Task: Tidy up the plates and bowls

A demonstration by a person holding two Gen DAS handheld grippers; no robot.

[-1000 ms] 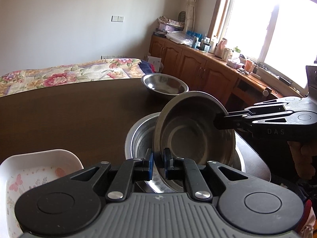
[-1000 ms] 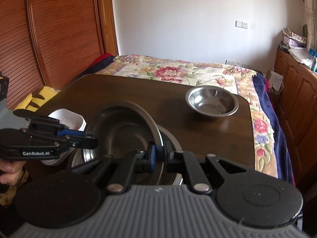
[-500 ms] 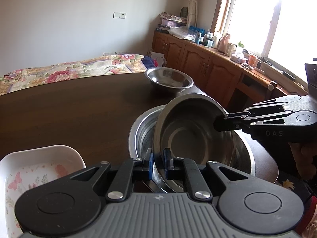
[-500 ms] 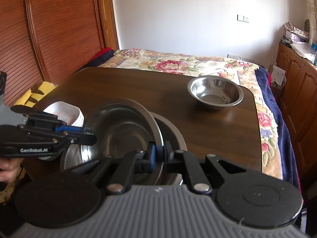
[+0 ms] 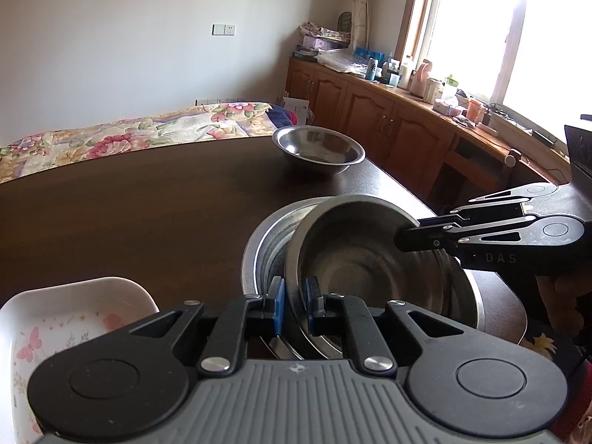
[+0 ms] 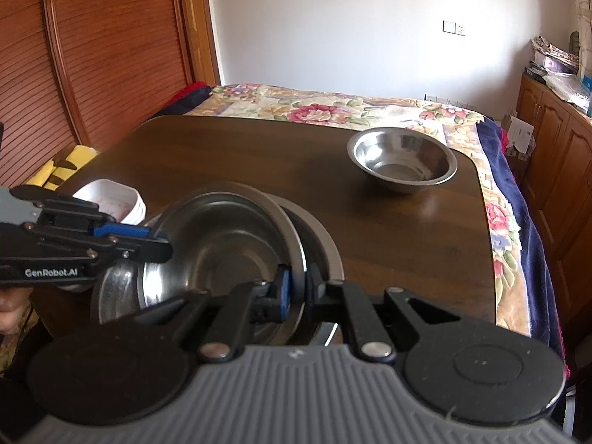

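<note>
Over wide steel basin (image 5: 266,236): left hand-held gripper (image 5: 295,305), right hand-held gripper (image 6: 298,288) both clamping tilted steel bowl (image 5: 355,259) rim.

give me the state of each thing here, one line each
held bowl: tilted, gripped at its rim by both grippers, partly inside the big bowl
big bowl: upright on the table, under the held bowl
far bowl: upright, alone, empty
white dish: upright on the table, apart from the bowls
left gripper: shut on the held bowl's rim
right gripper: shut on the held bowl's rim
</note>
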